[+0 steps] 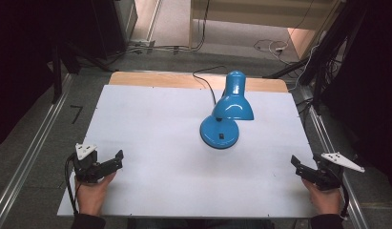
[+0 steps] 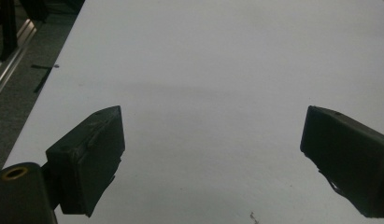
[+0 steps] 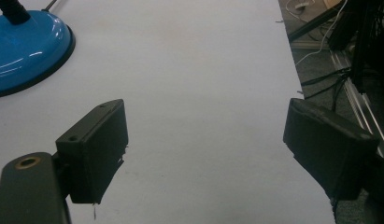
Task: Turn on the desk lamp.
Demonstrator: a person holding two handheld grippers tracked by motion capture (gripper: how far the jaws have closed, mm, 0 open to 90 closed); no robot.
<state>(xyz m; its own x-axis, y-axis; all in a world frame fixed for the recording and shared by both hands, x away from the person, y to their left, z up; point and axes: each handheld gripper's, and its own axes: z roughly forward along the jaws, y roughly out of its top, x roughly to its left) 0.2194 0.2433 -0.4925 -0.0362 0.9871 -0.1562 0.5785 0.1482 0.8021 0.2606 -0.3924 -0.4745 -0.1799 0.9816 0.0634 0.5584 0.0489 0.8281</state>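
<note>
Waiting at the near corners: left hand-held gripper [image 1: 118,159] lower left of the high view, right hand-held gripper [image 1: 295,163] lower right, both with jaws spread wide and nothing between them. Blue desk lamp [image 1: 225,112] stands upright on the white bench [image 1: 150,119], centre of frame and slightly right, well apart from both, shade tipped toward the near edge, black cord [image 1: 206,82] trailing off the far edge.

Judgement: step in hand is the reach to the lamp. Right side looks the shorter path. Come in level at the round base [image 3: 26,46] or the neck, keep the jaws wide until they straddle it, steady the base with the other side, and stay clear of the cord.

Right gripper view catches the base rim at its upper left, close up; the shade is out of its frame. Left gripper view shows bare bench ahead. Small dark square on the base in the high view is possibly the switch [image 1: 222,135], too small to be sure.
</note>
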